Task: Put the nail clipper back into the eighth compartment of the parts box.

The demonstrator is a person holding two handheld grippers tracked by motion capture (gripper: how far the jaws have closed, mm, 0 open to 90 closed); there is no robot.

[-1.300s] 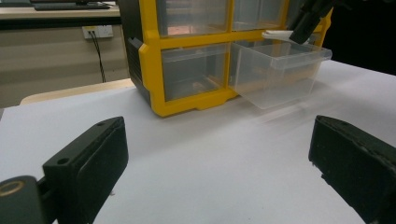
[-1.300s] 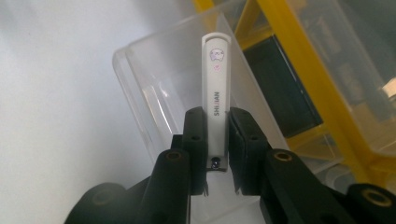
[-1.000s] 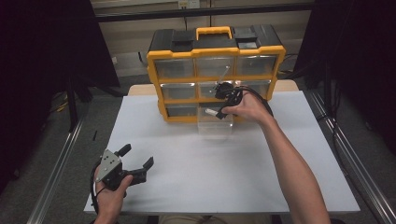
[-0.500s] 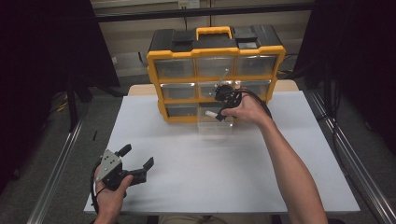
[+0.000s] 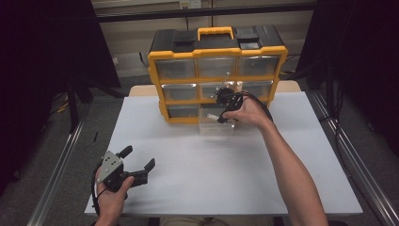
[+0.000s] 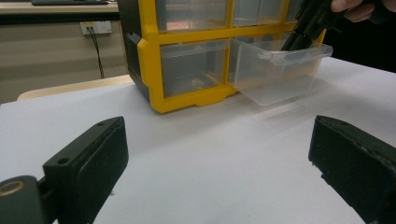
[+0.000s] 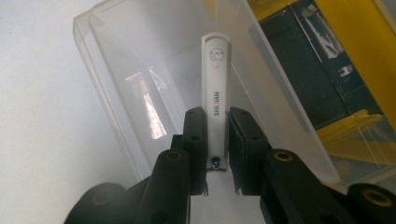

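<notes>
A yellow and black organizer (image 5: pixel 216 47) with clear drawers stands at the back of the table. Its bottom middle drawer (image 5: pixel 216 128) is pulled out. My right gripper (image 5: pixel 220 117) hangs over that drawer, shut on a slim white stick-shaped item (image 7: pixel 215 84) with printed lettering, whose far end points down into the clear drawer (image 7: pixel 121 93). My left gripper (image 5: pixel 139 157) rests near the front left of the table, open, with nothing between its fingers (image 6: pixel 93 158). From there the drawer (image 6: pixel 280 74) and the right gripper (image 6: pixel 303 28) show at the upper right.
A white sheet (image 5: pixel 197 169) covers the table between the organizer and the front edge. Metal rails (image 5: pixel 56 165) run along both sides of the table. The other drawers of the organizer (image 6: pixel 149 70) are pushed in.
</notes>
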